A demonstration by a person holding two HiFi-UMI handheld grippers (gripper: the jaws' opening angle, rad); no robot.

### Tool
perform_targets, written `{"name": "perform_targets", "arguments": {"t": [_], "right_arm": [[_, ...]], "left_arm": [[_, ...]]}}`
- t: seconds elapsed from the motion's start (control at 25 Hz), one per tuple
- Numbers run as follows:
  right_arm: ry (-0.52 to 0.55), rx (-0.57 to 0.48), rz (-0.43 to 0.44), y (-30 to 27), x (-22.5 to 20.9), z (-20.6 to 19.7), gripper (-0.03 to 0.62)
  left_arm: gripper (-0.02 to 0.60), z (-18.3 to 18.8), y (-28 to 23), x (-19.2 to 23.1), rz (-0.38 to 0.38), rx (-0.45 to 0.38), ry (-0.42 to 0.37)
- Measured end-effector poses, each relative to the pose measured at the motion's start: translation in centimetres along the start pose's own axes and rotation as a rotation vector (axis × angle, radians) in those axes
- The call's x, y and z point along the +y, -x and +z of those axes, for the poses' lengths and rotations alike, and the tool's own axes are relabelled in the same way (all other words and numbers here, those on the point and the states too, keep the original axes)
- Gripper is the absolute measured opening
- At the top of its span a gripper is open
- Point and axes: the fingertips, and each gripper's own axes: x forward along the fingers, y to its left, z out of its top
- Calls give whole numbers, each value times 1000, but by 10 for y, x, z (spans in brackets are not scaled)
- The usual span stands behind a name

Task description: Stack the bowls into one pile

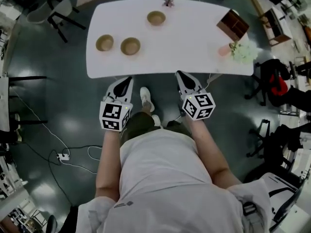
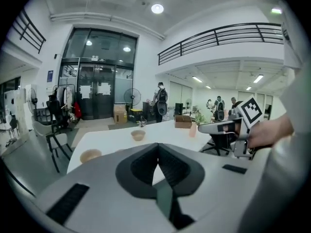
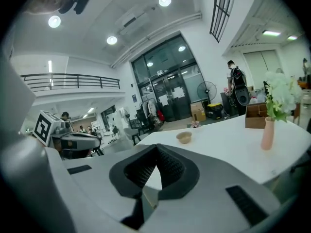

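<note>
Head view: left gripper (image 1: 129,78), right gripper (image 1: 179,74), fingers together, empty, before table (image 1: 194,47); three bowls (image 1: 104,43) (image 1: 130,46) (image 1: 156,18), vase (image 1: 224,50), box (image 1: 233,24).

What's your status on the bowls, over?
Left gripper and right gripper shut, empty, short of the table. Three bowls apart, none stacked. Nothing in the way.
</note>
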Motion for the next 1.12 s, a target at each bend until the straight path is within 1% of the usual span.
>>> {"name": "perform_targets", "arguments": {"t": [0.32,0.48,0.88,1.12], "right_arm": [[5,42,-105,-48,-61,23,8],[5,69,-125,-81,-79,35,8],[29,159,-140,-159,-104,51,8],[25,216,-131,-193,-108,48,8]], "left_arm": [[3,22,-85,33,-99,12,27],[3,25,-119,56,-128,36,45],[3,4,-180,107,-181,150,89],[3,-19,-203,124,-211,247,102]]}}
